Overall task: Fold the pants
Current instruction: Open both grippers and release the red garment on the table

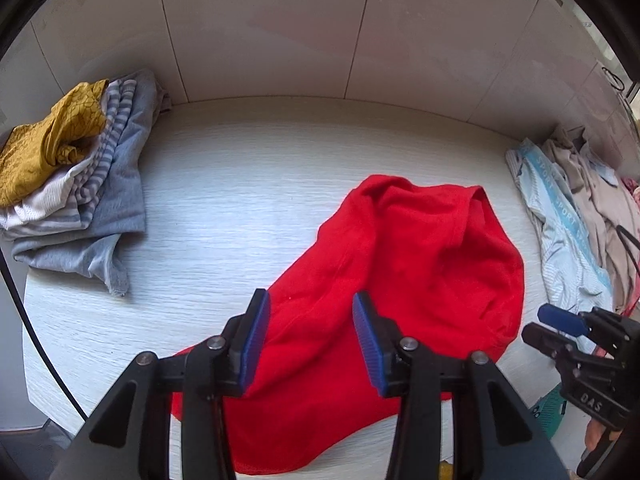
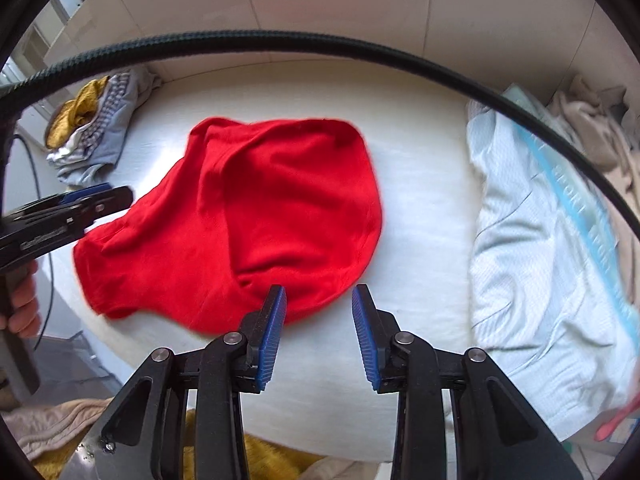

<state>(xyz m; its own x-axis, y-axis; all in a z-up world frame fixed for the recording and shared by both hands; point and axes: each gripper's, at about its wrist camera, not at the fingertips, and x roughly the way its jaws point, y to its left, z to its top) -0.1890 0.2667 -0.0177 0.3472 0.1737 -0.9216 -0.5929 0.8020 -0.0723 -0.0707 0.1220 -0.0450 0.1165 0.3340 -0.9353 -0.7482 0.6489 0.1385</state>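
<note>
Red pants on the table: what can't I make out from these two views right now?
- Red pants: near end hidden behind the left gripper in the left wrist view; waistband and legs not distinguishable.
- Right-hand clothes pile: blurred and crossed by the black cable, right wrist view.
- Right gripper: cut off by the left view's edge.

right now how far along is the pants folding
Done: a folded stack sits at the table's far left. In hand: nothing. The left gripper and right gripper are both open and empty over the red pants, which lie loosely bunched on the table. Left: straightening and folding the red pair, then the unfolded heap at the right.
</note>
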